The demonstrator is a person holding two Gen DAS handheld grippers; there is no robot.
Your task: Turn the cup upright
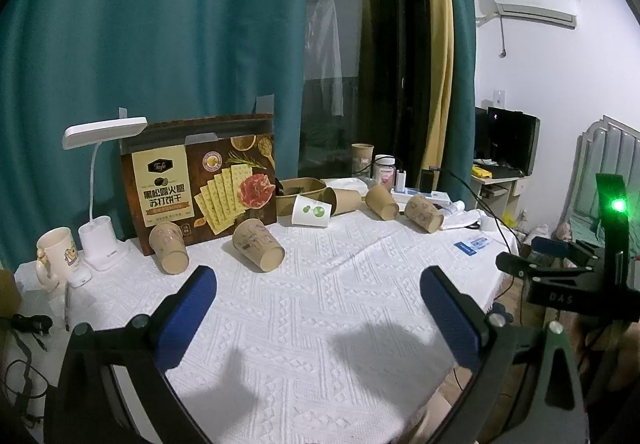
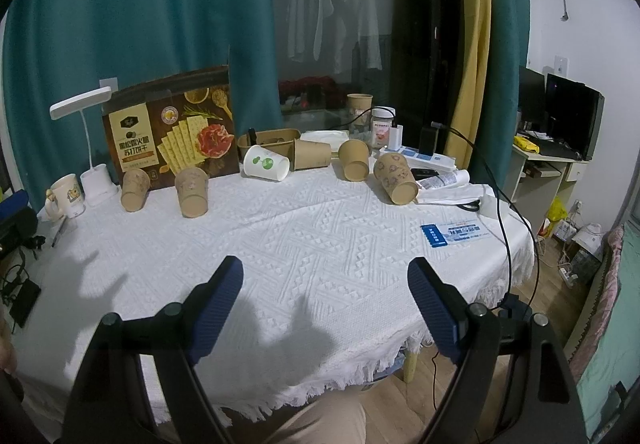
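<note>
Both my tools hang above the white-clothed counter (image 2: 320, 228) with nothing between their blue fingers: the left tool (image 1: 318, 286) stands wide open over the near cloth, and the right tool (image 2: 325, 278) is likewise spread, its fingers well short of any cup. Six paper cups lie tipped on their sides across the far half of the counter. At the left, two brown cups (image 1: 168, 249) (image 1: 258, 244) rest just in front of a cracker box (image 1: 200, 180), their mouths toward me. Farther back, a white cup (image 2: 266, 163) with green dots lies beside a brown cup (image 2: 312, 153) and against a kraft tray (image 2: 268, 138). Two more brown cups (image 2: 354, 159) (image 2: 395, 173) lie to the right, near a power strip (image 2: 424, 159). A desk lamp (image 1: 105, 180) and a cartoon mug (image 1: 56, 256) stand at the far left edge. A blue-and-white card (image 2: 450, 233) lies flat on the cloth at the right.
</note>
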